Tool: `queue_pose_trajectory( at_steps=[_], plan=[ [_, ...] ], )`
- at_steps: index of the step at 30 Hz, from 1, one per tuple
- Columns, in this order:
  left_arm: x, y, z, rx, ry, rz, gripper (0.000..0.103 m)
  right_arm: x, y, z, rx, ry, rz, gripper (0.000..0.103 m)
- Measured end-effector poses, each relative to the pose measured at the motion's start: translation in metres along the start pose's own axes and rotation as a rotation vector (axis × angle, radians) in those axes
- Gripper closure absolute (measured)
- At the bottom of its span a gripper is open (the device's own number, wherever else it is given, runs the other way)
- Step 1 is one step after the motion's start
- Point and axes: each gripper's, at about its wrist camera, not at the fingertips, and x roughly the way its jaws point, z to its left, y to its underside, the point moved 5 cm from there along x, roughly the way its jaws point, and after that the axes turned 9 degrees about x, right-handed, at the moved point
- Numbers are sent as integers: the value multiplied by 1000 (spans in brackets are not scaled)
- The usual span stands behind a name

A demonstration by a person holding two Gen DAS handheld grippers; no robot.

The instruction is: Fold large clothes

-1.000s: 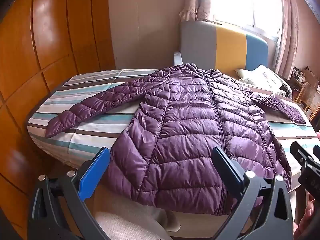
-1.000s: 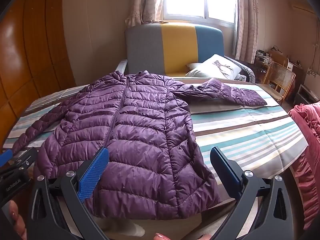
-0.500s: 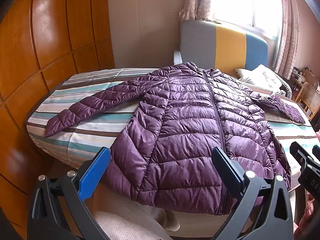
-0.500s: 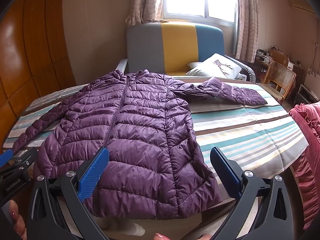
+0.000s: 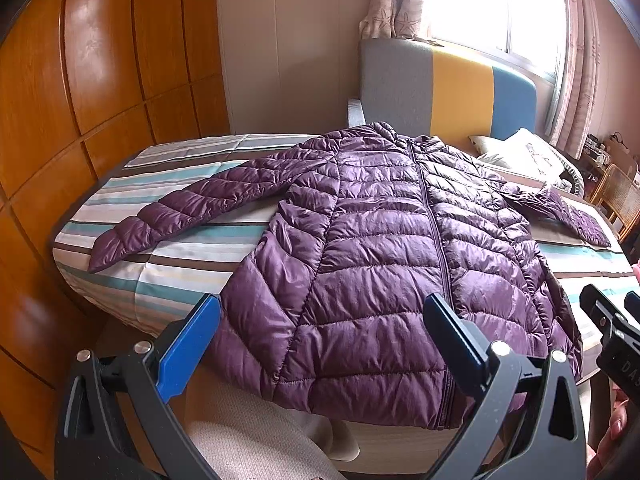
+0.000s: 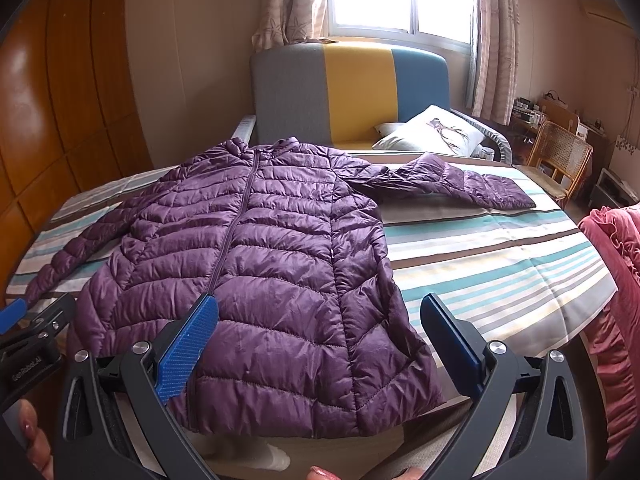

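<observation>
Across the striped bed, a purple puffer jacket is spread flat, zipped, sleeves out, hem overhanging the near edge. Left gripper and right gripper are held wide open, empty, above the hem.

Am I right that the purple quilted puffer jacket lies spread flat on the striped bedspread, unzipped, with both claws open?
Not quite: the purple quilted puffer jacket is zipped shut, as the right wrist view shows. It does lie spread on the striped bedspread, with left claw and right claw open.
</observation>
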Motion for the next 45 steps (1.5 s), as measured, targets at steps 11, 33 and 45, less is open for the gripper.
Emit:
queue_pose_trajectory(
  at_steps=[11, 33, 45],
  plan=[
    [2, 0, 1, -10, -2, 8, 2, -1, 1, 0, 1, -2, 2, 3],
    [3, 1, 0, -10, 5, 17, 2, 2, 3, 0, 1, -3, 14, 3],
    [16, 3, -1, 5, 14, 48, 2, 13, 1, -5, 12, -56, 5, 3]
  ],
)
